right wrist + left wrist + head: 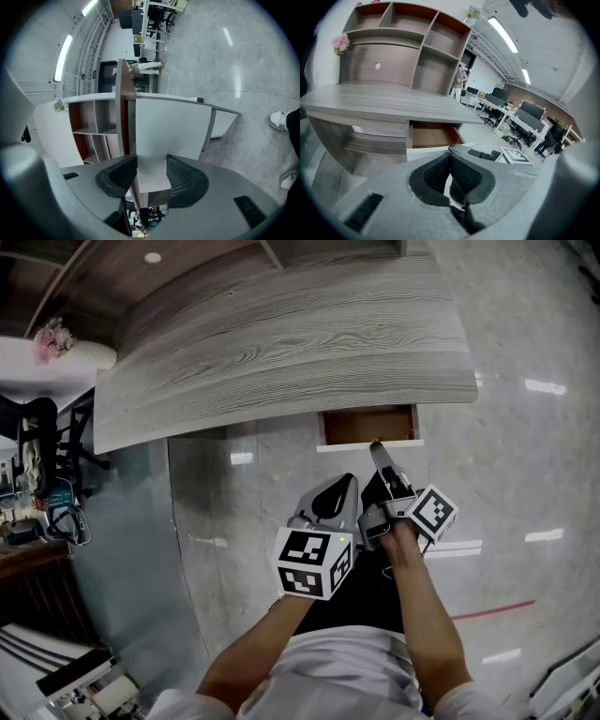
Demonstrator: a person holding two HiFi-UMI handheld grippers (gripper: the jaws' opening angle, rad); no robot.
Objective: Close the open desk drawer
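The open drawer [366, 425] juts from under the grey wood desk top [281, 352], showing a brown inside and a white front [370, 444]. My right gripper [378, 446] reaches that front's top edge. In the right gripper view the white drawer front [168, 136] fills the gap between the jaws, and both pads of the right gripper [151, 173] lie against it. My left gripper [345, 482] hangs just short of the drawer, to its lower left, holding nothing. In the left gripper view its pads meet, so the left gripper [451, 159] is shut, and the drawer [431, 136] lies just beyond.
A shelf unit [393, 47] stands on the desk, with pink flowers [53, 337] at its left end. Office chairs [42, 460] crowd the left side. More desks and chairs [515, 117] fill the room to the right. A red line [492, 611] crosses the shiny floor.
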